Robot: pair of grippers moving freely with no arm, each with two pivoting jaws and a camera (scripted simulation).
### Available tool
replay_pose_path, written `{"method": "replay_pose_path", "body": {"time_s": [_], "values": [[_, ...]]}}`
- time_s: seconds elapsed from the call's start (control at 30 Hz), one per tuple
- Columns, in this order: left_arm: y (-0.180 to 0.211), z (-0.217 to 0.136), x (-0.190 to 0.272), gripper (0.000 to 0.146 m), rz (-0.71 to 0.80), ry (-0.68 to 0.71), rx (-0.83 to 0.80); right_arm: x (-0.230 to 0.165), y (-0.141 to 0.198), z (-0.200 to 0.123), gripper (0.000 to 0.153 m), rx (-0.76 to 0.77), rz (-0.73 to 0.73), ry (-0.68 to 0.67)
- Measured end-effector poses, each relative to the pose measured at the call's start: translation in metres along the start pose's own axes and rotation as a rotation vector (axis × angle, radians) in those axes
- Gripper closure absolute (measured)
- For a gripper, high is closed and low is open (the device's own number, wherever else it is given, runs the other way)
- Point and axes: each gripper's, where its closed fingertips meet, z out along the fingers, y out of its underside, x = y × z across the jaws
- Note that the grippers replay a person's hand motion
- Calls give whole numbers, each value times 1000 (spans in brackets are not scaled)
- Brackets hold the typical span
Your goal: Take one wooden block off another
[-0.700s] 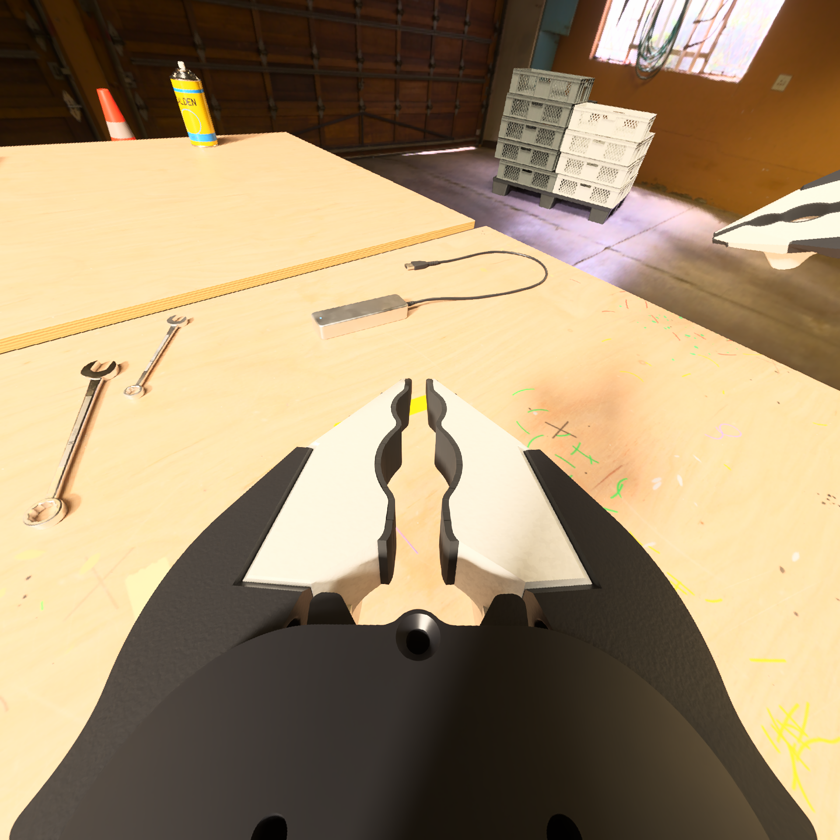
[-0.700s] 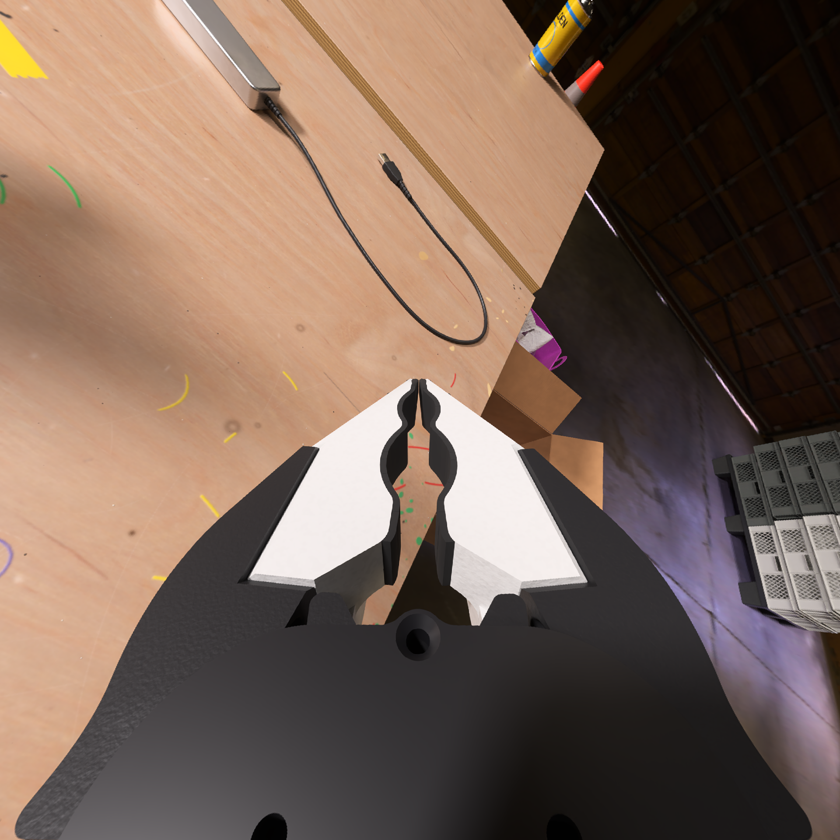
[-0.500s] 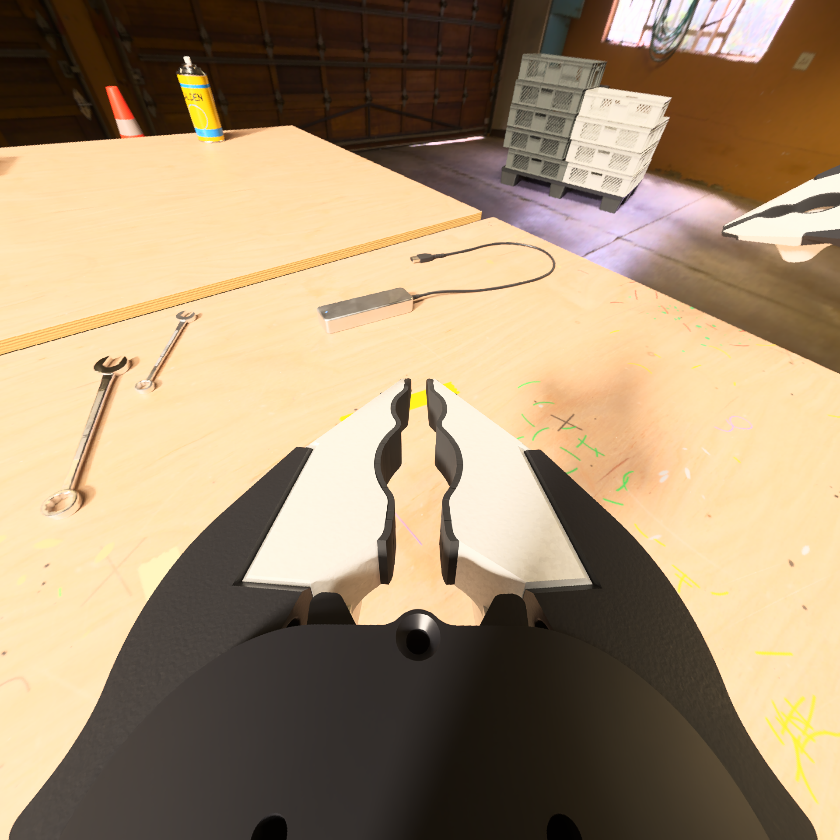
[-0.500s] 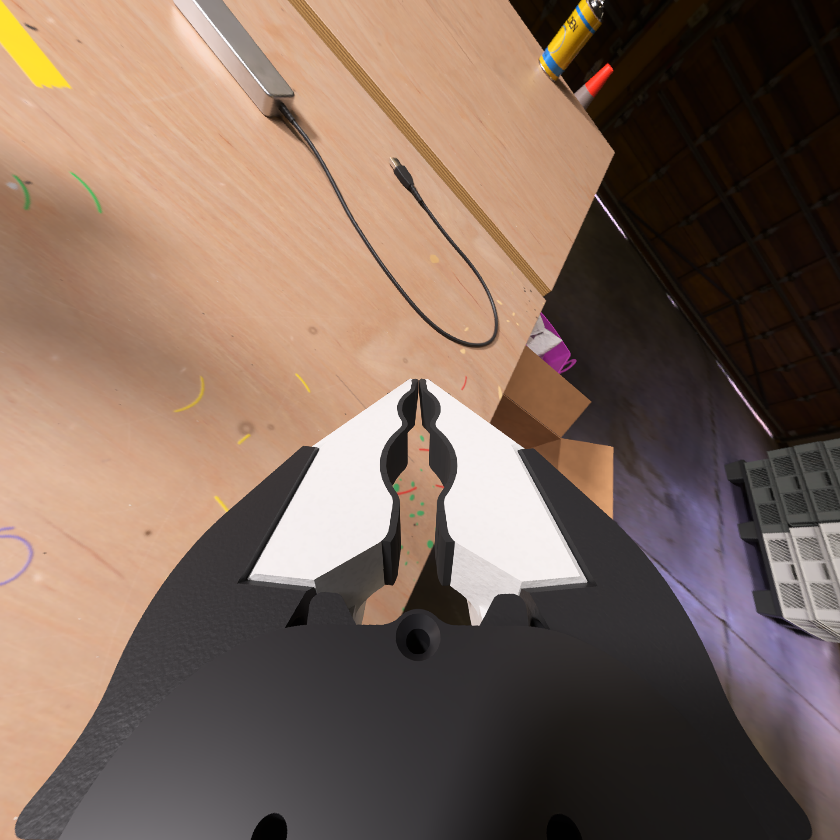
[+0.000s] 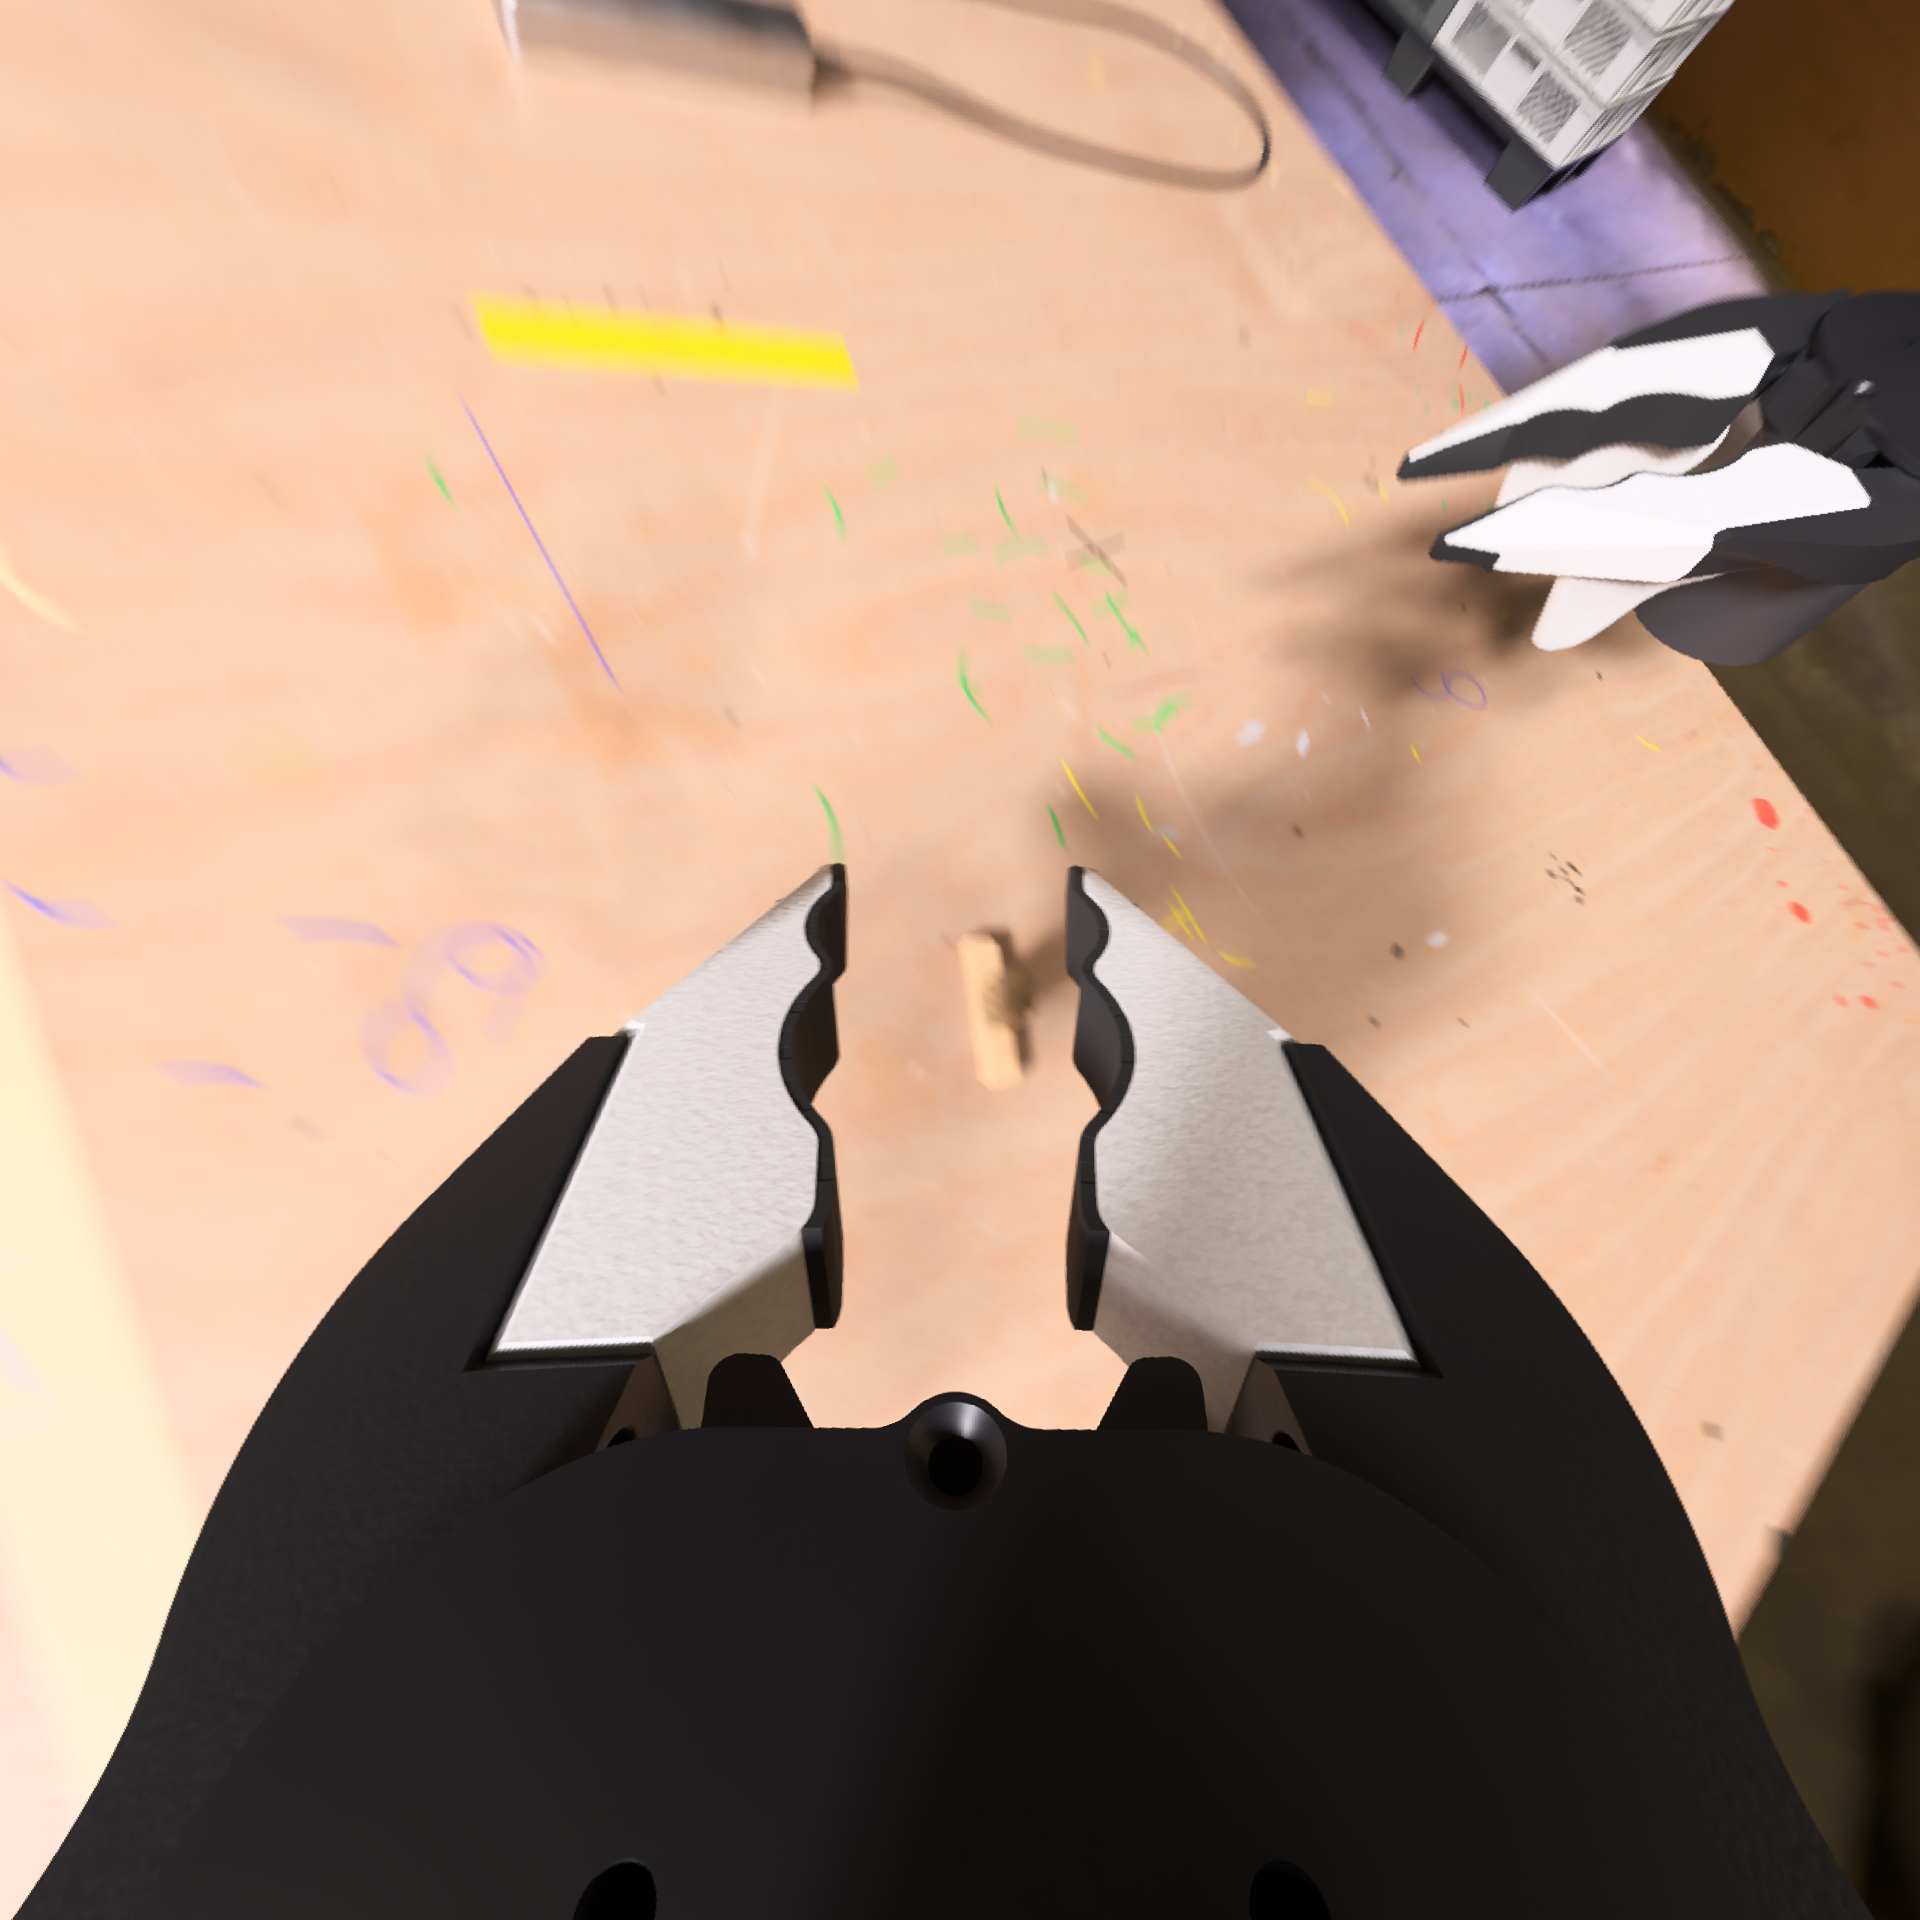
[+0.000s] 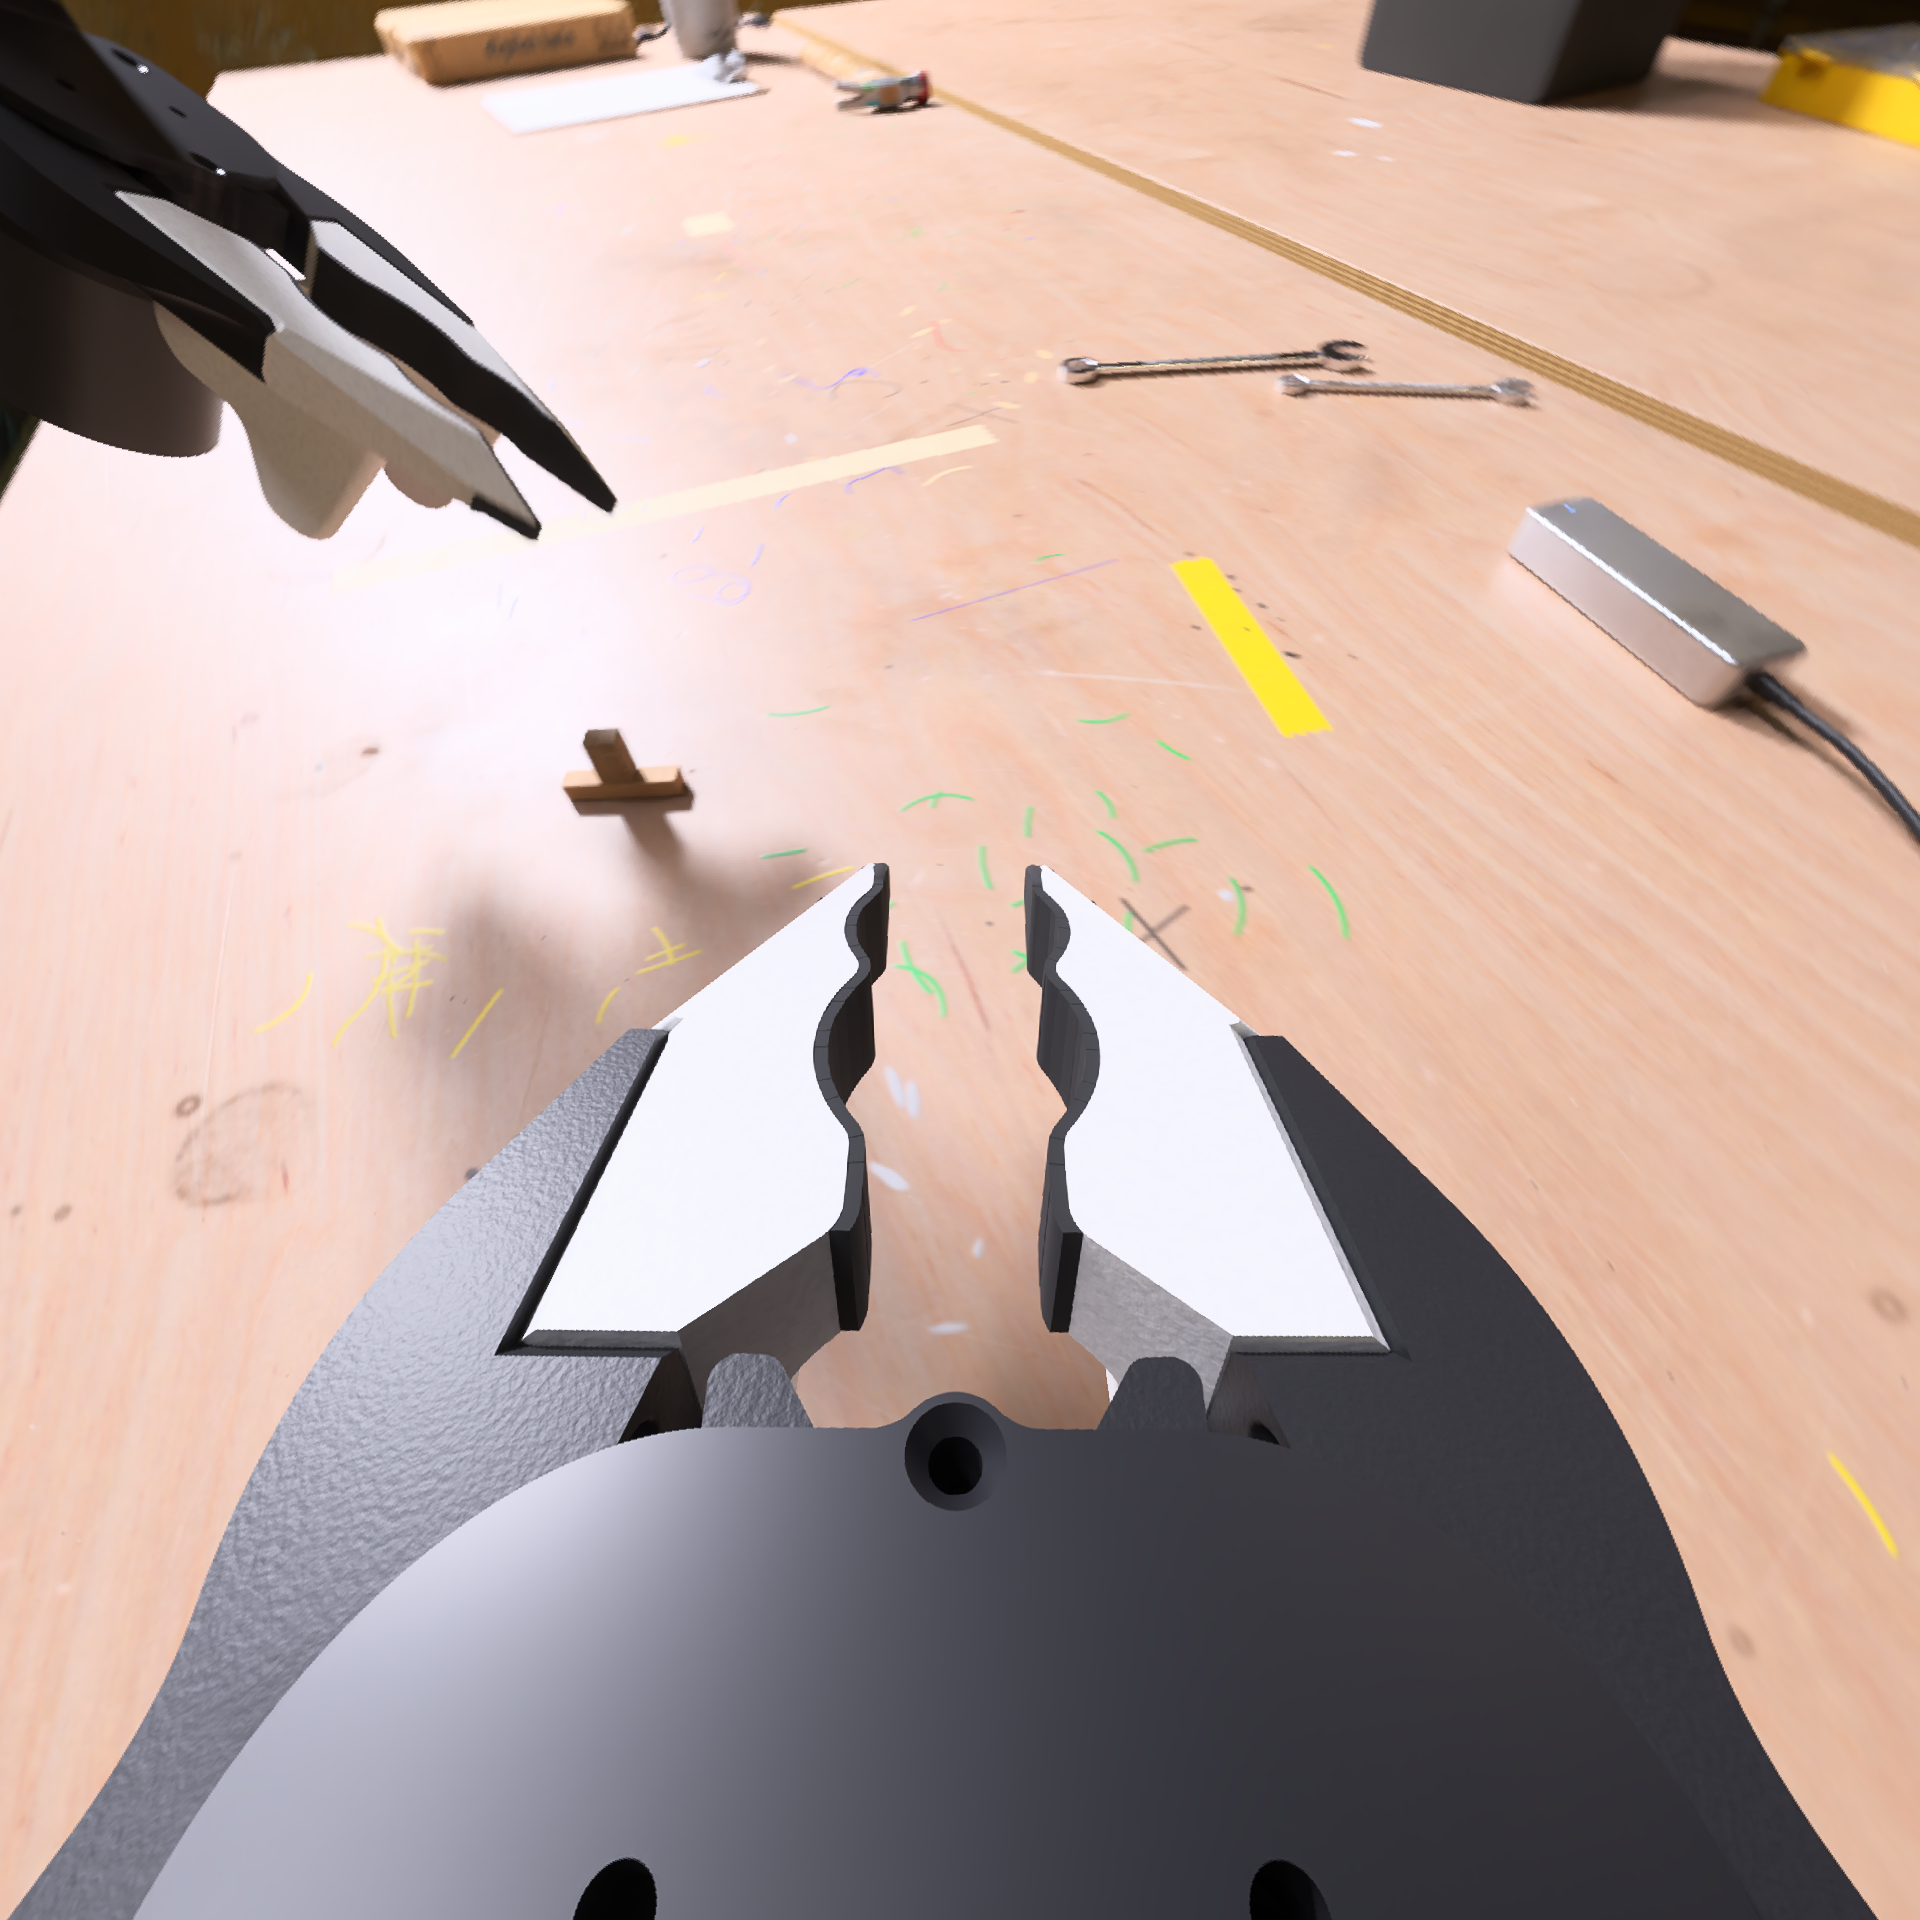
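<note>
Left gripper, jaws well parted and empty, frames the stacked wooden blocks at frame centre, apparently aligning for a grasp, while the right gripper, moderately open and empty, waits with the blocks left of centre.

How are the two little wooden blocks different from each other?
The upper block stands upright; the lower block lies flat on the table. The upper block looks short and stubby; the lower block looks long and thin. Both are plain wood, touching, and not held.
</note>
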Motion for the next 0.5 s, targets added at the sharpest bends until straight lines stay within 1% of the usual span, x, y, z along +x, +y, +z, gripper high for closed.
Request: {"method": "replay_pose_path", "body": {"time_s": [0.03,0.07,0.13,0.2,0.23,0.27,0.33,0.37,0.4,0.47,0.5], "values": [[16,4,10,97,-49,-1,-40,-9,-1,4,126,-6,-43,-6],[31,7,16,92,-68,-34,-82,-18,-3,5,126,3,-70,-17],[54,12,15,84,-37,-180,-163,-34,-6,3,126,28,-67,-70],[68,16,7,78,-15,-325,-223,-45,-5,-5,127,36,-28,-111],[74,17,2,74,-32,-382,-252,-48,-3,-10,127,40,-13,-120],[77,18,-1,71,-47,-424,-268,-51,0,-15,127,44,-8,-122],[77,22,-4,71,-39,-470,-267,-52,7,-25,127,44,-11,-113],[75,24,-4,76,-22,-484,-262,-53,10,-29,128,41,-9,-109],[73,27,-3,86,-3,-481,-252,-54,13,-32,128,39,-2,-107],[70,33,0,111,41,-456,-240,-57,18,-35,128,37,21,-108],[68,36,3,119,66,-442,-239,-59,20,-36,129,39,33,-110]]}}
